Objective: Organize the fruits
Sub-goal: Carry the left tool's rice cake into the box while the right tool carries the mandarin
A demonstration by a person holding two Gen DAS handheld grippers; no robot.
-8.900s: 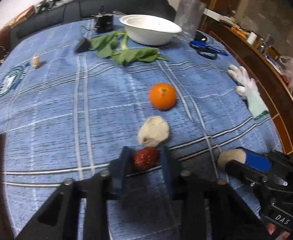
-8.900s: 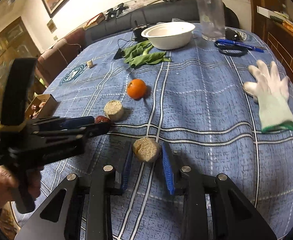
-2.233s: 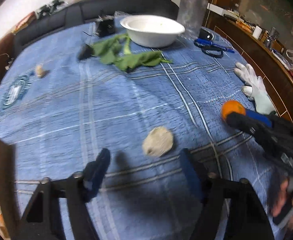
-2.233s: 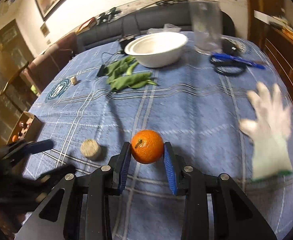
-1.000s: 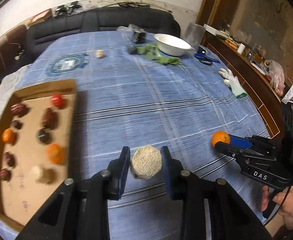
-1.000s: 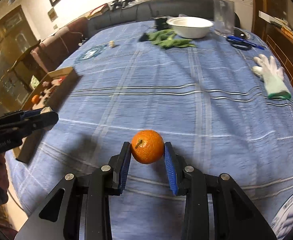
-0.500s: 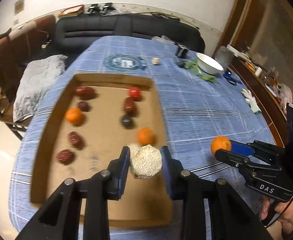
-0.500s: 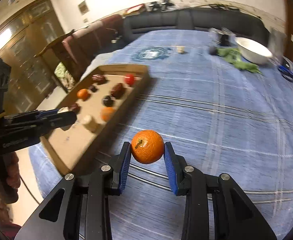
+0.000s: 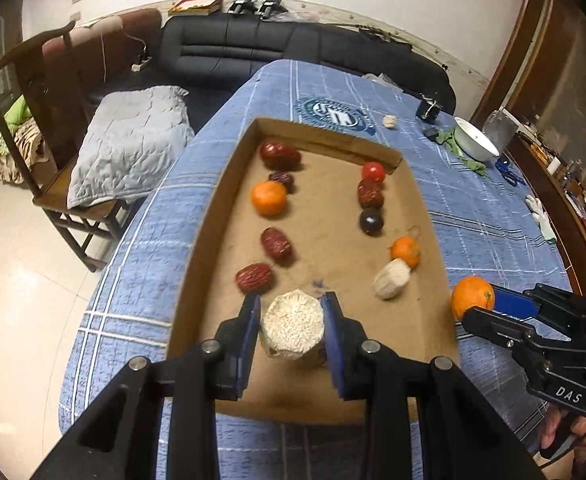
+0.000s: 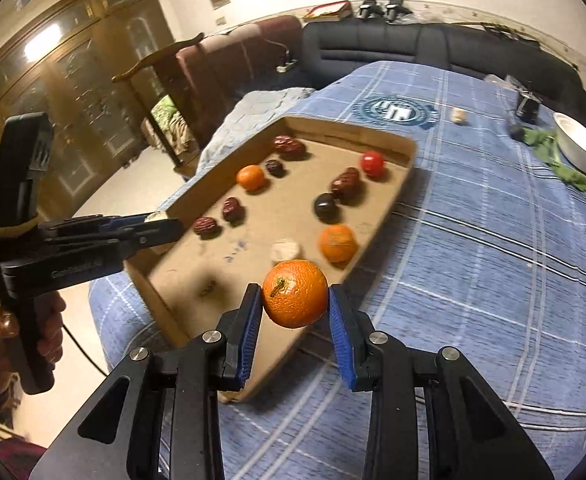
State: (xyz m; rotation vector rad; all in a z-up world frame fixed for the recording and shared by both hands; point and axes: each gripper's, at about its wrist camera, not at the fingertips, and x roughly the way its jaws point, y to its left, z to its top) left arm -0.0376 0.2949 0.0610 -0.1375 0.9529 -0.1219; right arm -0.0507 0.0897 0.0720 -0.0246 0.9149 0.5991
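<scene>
My left gripper (image 9: 292,322) is shut on a pale beige cut round (image 9: 293,330), held over the near end of a shallow cardboard tray (image 9: 425,208). The tray holds several red dates, two oranges, a tomato, a dark plum and another pale round (image 9: 391,279). My right gripper (image 10: 295,306) is shut on an orange (image 10: 295,293), hovering above the tray's near right rim (image 10: 385,216). In the left wrist view that orange (image 9: 473,297) shows just right of the tray. In the right wrist view the left gripper (image 10: 155,222) reaches in over the tray's left rim.
The tray lies on a blue plaid tablecloth (image 9: 489,216). At the far end are a white bowl (image 9: 475,143), green leaves (image 9: 459,150), a small pale piece (image 9: 389,121) and a white glove (image 9: 539,210). A wooden chair with a grey cushion (image 9: 129,148) stands left of the table.
Both grippers have swept left across the table, from bare cloth to over the tray, each keeping its item. The tray has come from the left edge to the middle of both views.
</scene>
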